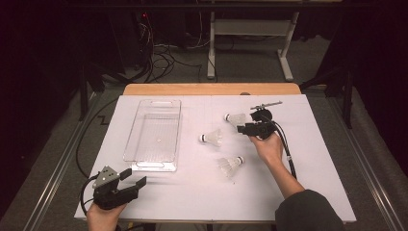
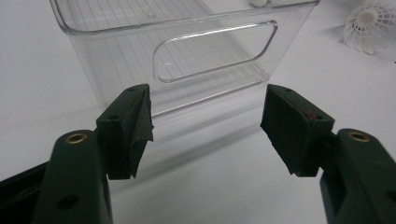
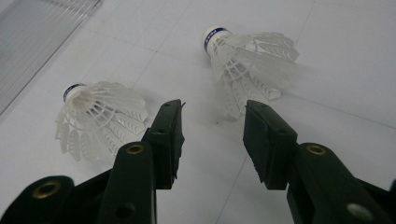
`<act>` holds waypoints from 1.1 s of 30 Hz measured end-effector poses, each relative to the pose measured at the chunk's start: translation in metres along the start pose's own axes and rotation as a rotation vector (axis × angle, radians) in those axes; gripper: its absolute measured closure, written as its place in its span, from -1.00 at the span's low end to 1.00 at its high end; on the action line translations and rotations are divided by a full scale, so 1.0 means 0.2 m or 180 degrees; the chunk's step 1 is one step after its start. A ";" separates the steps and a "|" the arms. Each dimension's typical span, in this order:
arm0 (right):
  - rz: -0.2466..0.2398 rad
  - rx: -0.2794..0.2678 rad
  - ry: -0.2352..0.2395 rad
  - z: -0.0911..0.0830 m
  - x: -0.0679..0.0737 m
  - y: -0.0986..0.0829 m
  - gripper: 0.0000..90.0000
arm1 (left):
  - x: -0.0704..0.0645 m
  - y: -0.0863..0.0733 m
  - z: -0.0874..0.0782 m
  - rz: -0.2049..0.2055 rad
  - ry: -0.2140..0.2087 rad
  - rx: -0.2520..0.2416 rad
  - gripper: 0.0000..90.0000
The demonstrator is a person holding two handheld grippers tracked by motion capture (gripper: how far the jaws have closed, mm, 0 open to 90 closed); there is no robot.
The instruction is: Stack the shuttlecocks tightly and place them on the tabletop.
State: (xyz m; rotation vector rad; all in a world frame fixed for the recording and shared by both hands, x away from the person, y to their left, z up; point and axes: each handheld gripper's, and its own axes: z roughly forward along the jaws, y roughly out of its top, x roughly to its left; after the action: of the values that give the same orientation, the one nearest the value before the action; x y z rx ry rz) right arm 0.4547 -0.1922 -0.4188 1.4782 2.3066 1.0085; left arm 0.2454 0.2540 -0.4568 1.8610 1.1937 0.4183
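right gripper (image 3: 212,135) jaws spread, empty, aimed at far shuttlecock (image 3: 247,58) lying on table mat | likely featherlight, skirt crushable: pinch cork base | left gripper (image 2: 205,126) jaws spread, idle before clear bin (image 2: 187,56)

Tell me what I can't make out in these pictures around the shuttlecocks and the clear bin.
- High view: the far shuttlecock is partly covered by the right tool.
- Right gripper view: the cork print on that shuttlecock is too small to read.
- Left gripper view: the clear bin is cut off by the top edge, and a shuttlecock by the right edge.
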 end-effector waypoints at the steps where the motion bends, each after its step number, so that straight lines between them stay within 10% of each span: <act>1: -0.0023 0.0021 -0.0006 0.01 0.00 0.01 0.29 | 0.00 0.00 0.00 0.0002 0.0001 0.0002 -0.24; 33: 0.0084 0.0233 -0.0050 0.15 -0.01 0.12 0.45 | 0.00 0.00 0.00 0.0018 -0.0002 0.0010 -0.24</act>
State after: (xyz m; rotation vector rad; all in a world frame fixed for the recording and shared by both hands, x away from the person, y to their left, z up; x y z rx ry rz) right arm 0.4878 -0.1742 -0.4255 1.5424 2.3426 0.9249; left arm 0.2453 0.2539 -0.4567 1.8674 1.1895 0.4193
